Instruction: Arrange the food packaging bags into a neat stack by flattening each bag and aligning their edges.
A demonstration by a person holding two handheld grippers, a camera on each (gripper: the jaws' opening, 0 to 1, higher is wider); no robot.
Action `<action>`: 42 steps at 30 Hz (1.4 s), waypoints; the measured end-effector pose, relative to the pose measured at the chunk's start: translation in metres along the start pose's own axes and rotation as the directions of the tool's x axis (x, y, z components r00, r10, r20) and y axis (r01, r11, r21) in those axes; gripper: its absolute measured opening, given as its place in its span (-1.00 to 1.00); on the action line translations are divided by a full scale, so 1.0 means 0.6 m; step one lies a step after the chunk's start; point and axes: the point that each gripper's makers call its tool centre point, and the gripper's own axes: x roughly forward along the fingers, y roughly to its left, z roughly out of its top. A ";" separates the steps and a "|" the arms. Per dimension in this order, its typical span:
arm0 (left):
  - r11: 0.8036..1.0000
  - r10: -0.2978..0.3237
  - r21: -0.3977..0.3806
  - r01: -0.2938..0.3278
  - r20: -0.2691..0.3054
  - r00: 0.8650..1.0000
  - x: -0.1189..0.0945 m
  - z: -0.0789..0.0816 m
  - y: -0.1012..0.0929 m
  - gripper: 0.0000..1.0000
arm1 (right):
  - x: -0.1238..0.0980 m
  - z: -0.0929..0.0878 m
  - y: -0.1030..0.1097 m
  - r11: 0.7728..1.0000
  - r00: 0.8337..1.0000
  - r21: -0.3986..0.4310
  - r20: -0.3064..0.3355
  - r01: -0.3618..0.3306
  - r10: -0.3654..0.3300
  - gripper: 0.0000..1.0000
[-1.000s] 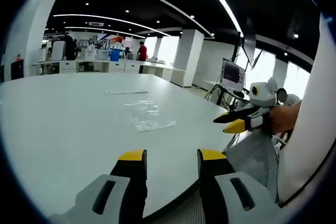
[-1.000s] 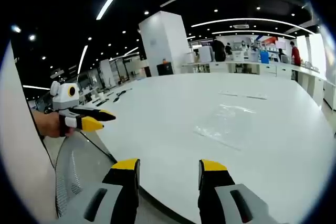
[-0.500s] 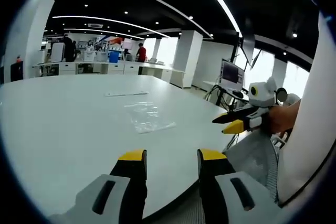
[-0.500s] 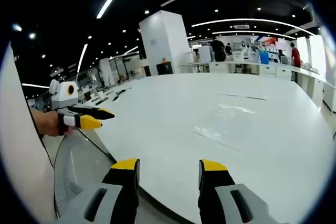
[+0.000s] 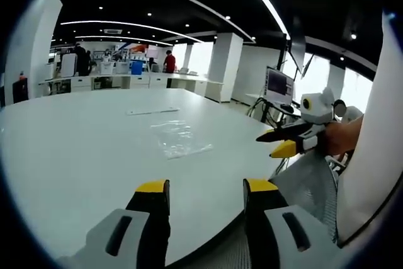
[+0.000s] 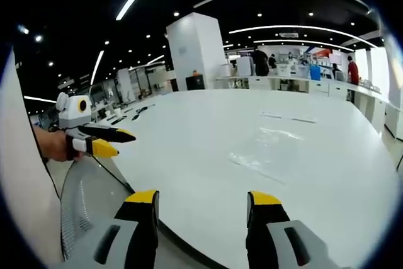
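A small pile of clear plastic packaging bags [image 5: 179, 140] lies crumpled on the big white table [image 5: 75, 155], past its middle. In the right gripper view the same bags [image 6: 264, 152] sit ahead and slightly right. A thin flat clear bag [image 5: 151, 111] lies farther back, also seen as a thin flat clear bag [image 6: 291, 118]. My left gripper [image 5: 208, 187] hovers at the table's near edge, open and holding nothing. My right gripper [image 6: 203, 198] is likewise open and empty, well short of the bags. Each gripper appears in the other's view, hand-held: right gripper [image 5: 284, 142], left gripper [image 6: 101, 141].
A grey mesh chair back [image 5: 310, 188] stands between the two grippers at the table edge, and shows as a mesh chair back [image 6: 85, 200] in the right gripper view. A white pillar [image 6: 196, 51], a monitor [image 5: 279, 86] and far counters with people [image 5: 170, 62] lie beyond the table.
The jaws of both grippers have spread slightly wider. Both views have shifted a little; the bags lie where they were.
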 end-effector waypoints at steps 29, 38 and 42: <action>0.999 0.048 0.008 -0.048 -0.039 0.998 0.005 -0.016 0.023 0.08 | 0.005 -0.006 -0.006 1.000 0.999 -0.013 -0.030 0.027 -0.028 0.24; 0.998 0.063 0.021 -0.062 -0.043 0.997 0.005 -0.022 0.035 0.15 | 0.008 -0.010 -0.008 1.000 0.999 -0.004 -0.041 0.021 -0.022 0.37; 0.998 0.065 0.026 -0.064 -0.045 0.997 0.006 -0.024 0.035 0.17 | 0.009 -0.010 -0.007 1.000 0.999 -0.004 -0.044 0.014 -0.014 0.43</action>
